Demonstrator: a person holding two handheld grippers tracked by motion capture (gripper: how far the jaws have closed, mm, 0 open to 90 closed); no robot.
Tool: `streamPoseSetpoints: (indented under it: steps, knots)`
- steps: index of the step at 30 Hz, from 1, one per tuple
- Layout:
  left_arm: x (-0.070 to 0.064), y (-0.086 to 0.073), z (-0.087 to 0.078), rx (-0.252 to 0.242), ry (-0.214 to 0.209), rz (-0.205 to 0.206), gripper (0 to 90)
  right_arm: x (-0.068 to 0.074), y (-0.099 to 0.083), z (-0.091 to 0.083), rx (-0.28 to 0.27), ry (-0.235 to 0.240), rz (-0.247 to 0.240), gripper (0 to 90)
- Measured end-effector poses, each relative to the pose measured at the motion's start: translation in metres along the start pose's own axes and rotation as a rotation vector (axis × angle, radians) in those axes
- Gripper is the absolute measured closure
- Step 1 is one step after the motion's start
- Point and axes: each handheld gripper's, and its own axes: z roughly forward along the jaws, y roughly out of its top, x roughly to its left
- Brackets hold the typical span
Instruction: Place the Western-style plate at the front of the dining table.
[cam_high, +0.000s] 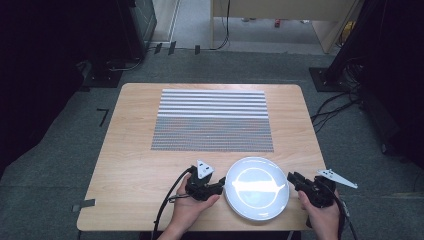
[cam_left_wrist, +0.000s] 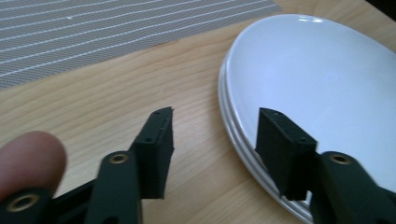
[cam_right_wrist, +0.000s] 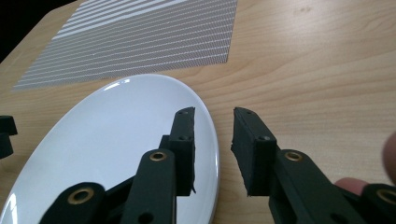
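A white plate lies on the wooden table near its front edge. My left gripper is at the plate's left rim and stands open. In the left gripper view one jaw is over bare wood and the other over the plate, with the rim between them. My right gripper is at the plate's right rim, also open. In the right gripper view its left jaw hangs over the plate and its right jaw over the wood. Neither gripper holds anything.
A grey striped placemat covers the middle and far part of the table, just beyond the plate. Bare wood lies to the left and right of it. Dark floor, cables and equipment stands surround the table.
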Motion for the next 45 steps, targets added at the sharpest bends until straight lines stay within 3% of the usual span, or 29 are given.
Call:
streamPoseSetpoints:
  steps: [6,14,18,22,29,39,45]
  knots:
    - [-0.003,-0.002,0.004,0.026,-0.053,-0.003,63.5,-0.003,0.000,0.002,0.050,0.004,0.037,76.1]
    - [-0.001,-0.002,0.006,0.048,-0.077,-0.031,73.7,-0.006,-0.002,0.006,0.103,-0.021,0.040,82.3]
    - [0.001,-0.002,0.007,0.055,-0.084,-0.052,73.9,-0.007,-0.002,0.007,0.118,-0.011,0.049,82.9]
    - [0.002,-0.002,0.008,0.061,-0.123,-0.069,72.3,-0.007,-0.002,0.008,0.129,0.009,0.058,83.0]
    - [0.001,-0.005,0.010,0.077,-0.150,-0.067,72.0,-0.006,-0.002,0.010,0.165,0.013,0.071,85.4]
    - [0.001,-0.005,0.012,0.111,-0.182,-0.083,73.9,-0.009,0.003,0.006,0.230,0.032,0.176,89.9]
    - [0.003,-0.004,0.012,0.123,-0.195,-0.091,73.5,-0.012,0.005,0.005,0.257,0.045,0.202,89.9]
